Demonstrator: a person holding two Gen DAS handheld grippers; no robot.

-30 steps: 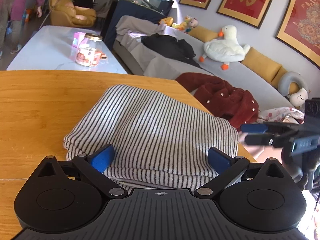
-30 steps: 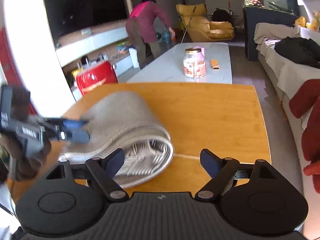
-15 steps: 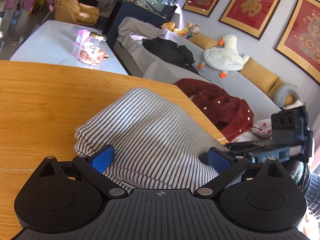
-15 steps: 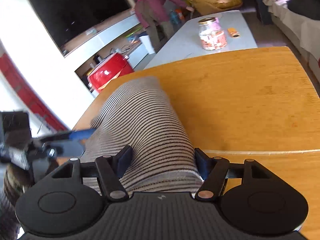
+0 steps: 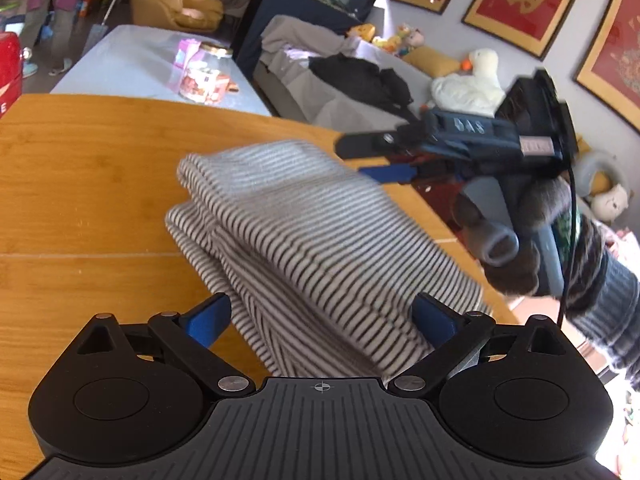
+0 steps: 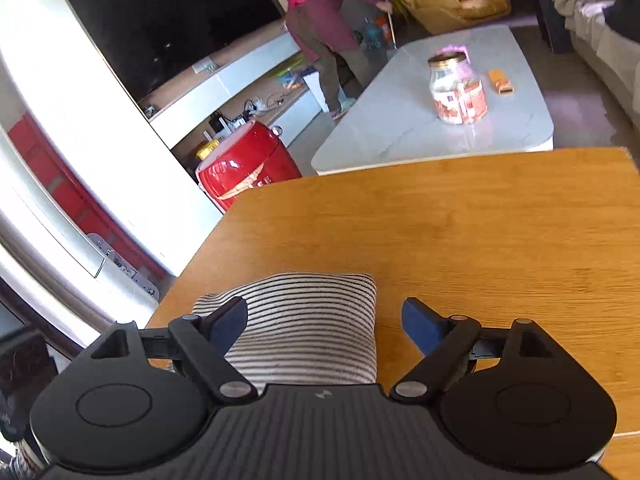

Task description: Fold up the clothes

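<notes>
Motion-blurred striped garment (image 5: 320, 240) lies between both grippers' wide jaws, its near end hidden behind them.

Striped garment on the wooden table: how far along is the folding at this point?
Mostly done: the striped garment lies on the wooden table as a compact, layered bundle. In hand: nothing is gripped. The right gripper has just reopened its jaws, which straddle one end without pinching; the left gripper is open around the near edge. Left: perhaps squaring the uneven layers; whether another fold is meant cannot be told.
</notes>
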